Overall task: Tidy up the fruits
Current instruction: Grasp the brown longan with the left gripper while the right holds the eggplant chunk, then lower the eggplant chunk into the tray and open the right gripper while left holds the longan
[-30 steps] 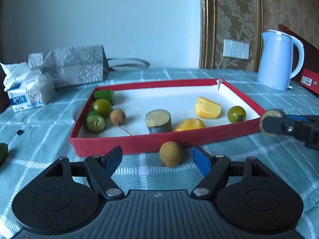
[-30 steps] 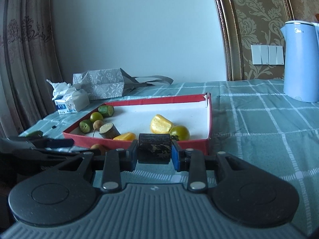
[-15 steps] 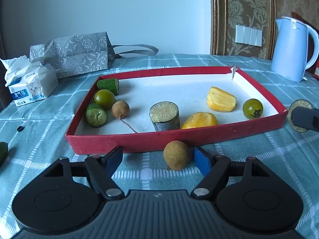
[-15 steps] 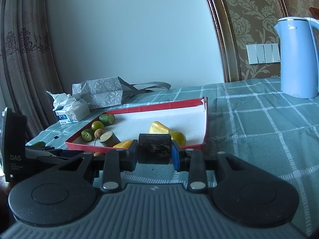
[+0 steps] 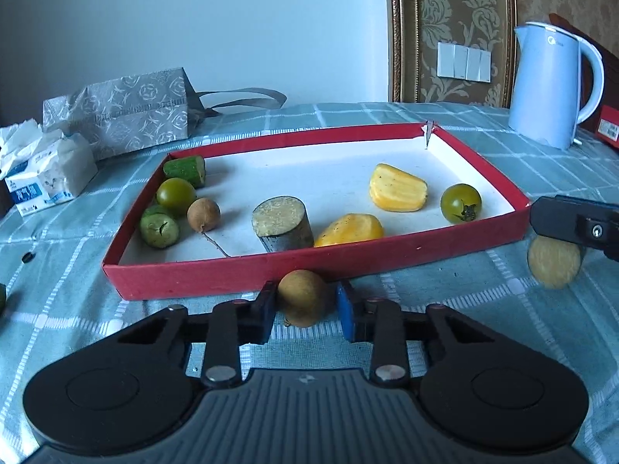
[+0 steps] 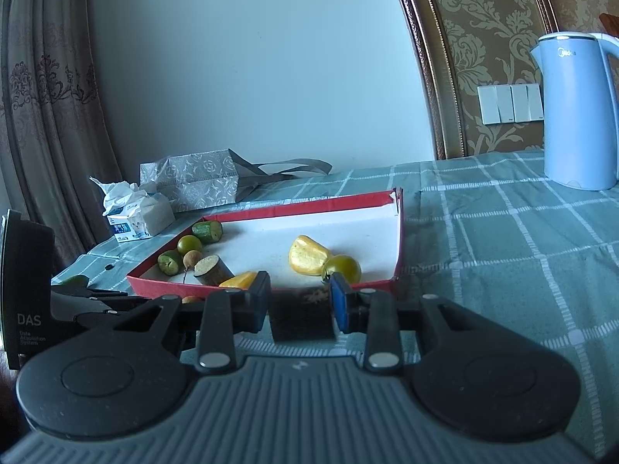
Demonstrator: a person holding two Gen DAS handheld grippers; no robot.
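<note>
A red tray (image 5: 309,268) with a white floor holds cucumber pieces, green tomatoes, a longan, a sugarcane stub (image 5: 282,223) and two yellow fruit pieces. My left gripper (image 5: 305,307) has closed in around a brown longan (image 5: 303,297) on the cloth just in front of the tray; the pads (image 5: 267,315) touch or nearly touch it. My right gripper (image 6: 300,305) is shut on a dark sugarcane piece (image 6: 301,315), blurred, right of the tray's front corner; its pale cut end shows in the left wrist view (image 5: 554,265).
A blue kettle (image 5: 549,85) stands at the back right. A grey gift bag (image 5: 120,112) and a tissue pack (image 5: 46,178) sit at the back left. A green piece (image 5: 2,301) lies at the far left edge. The tray also shows in the right view (image 6: 398,239).
My left gripper's fingers closed from wide open onto the longan. The right gripper with its sugarcane piece dropped lower beside the tray.
</note>
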